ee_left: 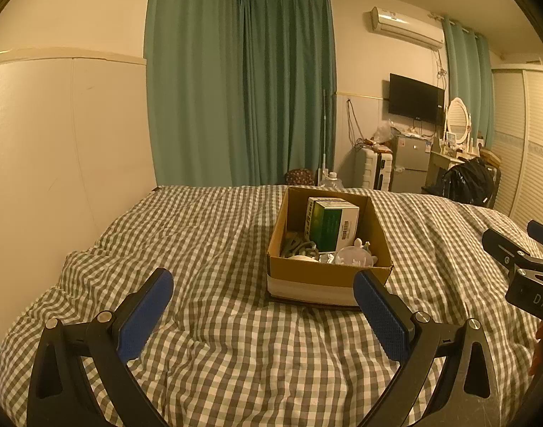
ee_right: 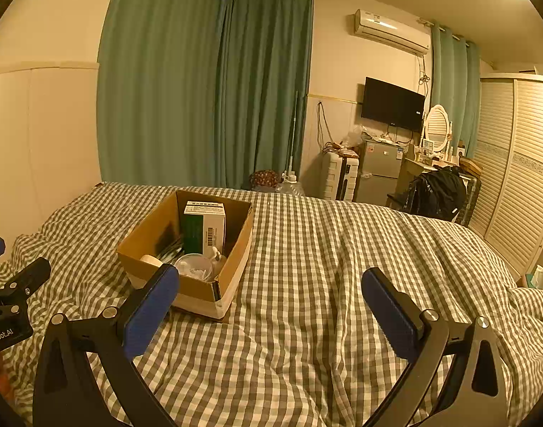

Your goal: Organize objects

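Your left gripper [ee_left: 262, 295] hangs over the grey-and-white checked bed cover [ee_left: 207, 356] with its blue-padded jaws spread wide and nothing between them; your right gripper [ee_right: 271, 293] is likewise released and empty. The open brown cardboard box [ee_left: 328, 274] sits on the cover ahead; inside stand a green-and-white carton [ee_left: 333, 226], a clear round plastic container [ee_left: 355, 257] and smaller items too jumbled to identify.

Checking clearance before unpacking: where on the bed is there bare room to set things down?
Bare quilt lies right of the box, toward the wardrobe, and left of it toward the wall. The box itself is crowded.
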Demonstrator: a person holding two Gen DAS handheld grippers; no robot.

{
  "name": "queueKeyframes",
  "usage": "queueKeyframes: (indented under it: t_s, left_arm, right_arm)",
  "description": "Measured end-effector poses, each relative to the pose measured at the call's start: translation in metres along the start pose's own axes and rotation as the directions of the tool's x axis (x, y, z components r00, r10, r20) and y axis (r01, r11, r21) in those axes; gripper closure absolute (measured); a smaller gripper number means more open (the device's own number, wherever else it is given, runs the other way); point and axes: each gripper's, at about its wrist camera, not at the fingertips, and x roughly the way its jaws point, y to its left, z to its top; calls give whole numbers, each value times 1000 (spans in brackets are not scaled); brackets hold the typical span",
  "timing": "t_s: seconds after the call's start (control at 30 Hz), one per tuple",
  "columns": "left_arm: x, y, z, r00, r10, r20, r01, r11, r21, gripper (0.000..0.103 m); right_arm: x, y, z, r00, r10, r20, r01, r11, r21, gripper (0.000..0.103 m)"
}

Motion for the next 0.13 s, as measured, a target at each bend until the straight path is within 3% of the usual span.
queueKeyframes:
  t_s: [0.13]
  left_arm:
    - [0,0,0,1000,1,0,-1,1000,-3,0]
  right_arm:
    - [1,1,-1,1000,-1,-5,1,1000,-2,0]
